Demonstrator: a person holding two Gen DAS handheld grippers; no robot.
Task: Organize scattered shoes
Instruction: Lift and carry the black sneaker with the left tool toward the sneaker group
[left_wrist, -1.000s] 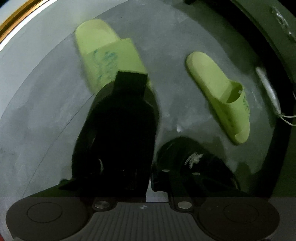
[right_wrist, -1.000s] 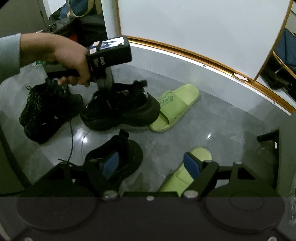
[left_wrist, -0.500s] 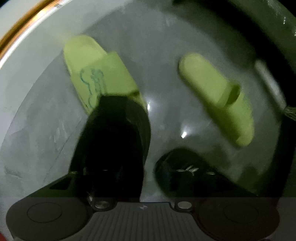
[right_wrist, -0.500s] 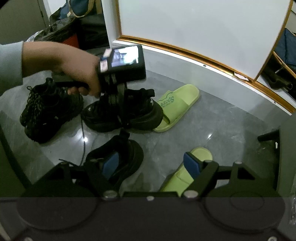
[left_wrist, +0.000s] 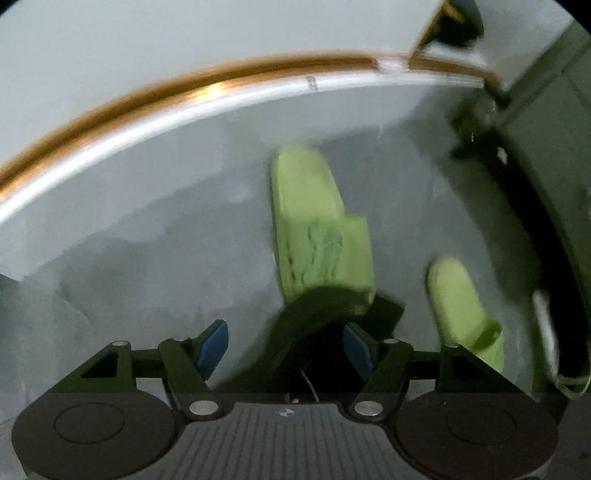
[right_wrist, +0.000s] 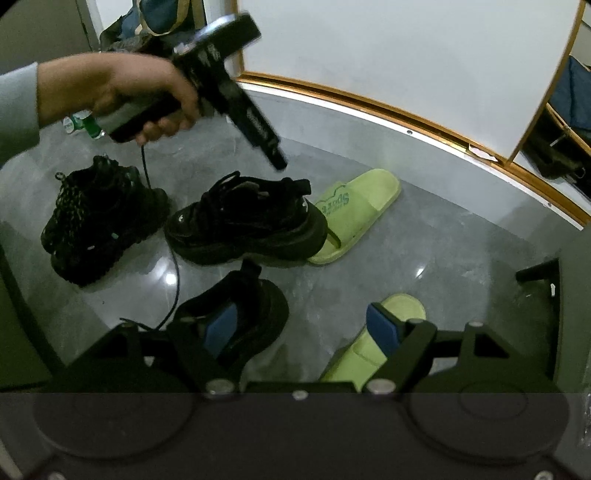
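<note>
- Right gripper is hovering with jaws wide and nothing between them, above the near black sneaker; near green slide is lying right of that sneaker.
- Left gripper is opening, nothing clamped; middle black sneaker is sitting free on the floor just behind the near one, its heel on the far green slide.
- Third sneaker is lying left of the middle one.
- A second ago the left jaws were clenched on the middle sneaker; now released and lifted clear.
- Next: I'd be pulling the far slide from under the heel, pairing it with the near slide.
</note>
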